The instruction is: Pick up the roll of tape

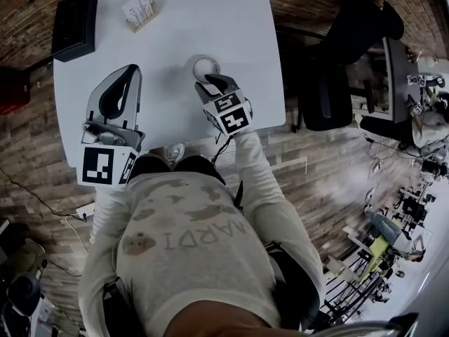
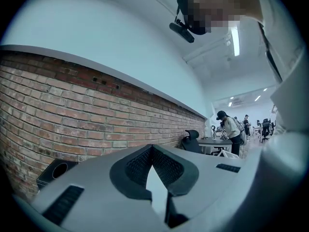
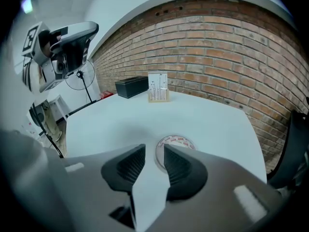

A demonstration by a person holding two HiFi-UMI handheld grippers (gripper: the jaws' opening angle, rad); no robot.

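Note:
The roll of tape (image 1: 206, 67) lies flat on the white table (image 1: 175, 27), a clear roll with a red-printed white core. In the right gripper view the roll of tape (image 3: 175, 143) shows just beyond the fingertips, partly hidden behind the right finger. My right gripper (image 1: 210, 83) is tilted down at it from the near side, open, with a clear gap and nothing between its pads (image 3: 154, 151). My left gripper (image 1: 130, 70) hovers over the table's left part, away from the tape, its tips touching, shut on nothing (image 2: 152, 149).
A black box (image 1: 74, 25) sits at the far left corner of the table, and a small card holder (image 1: 140, 9) stands beside it. A black office chair (image 1: 330, 97) stands to the right of the table. A brick wall (image 3: 217, 57) runs behind the table.

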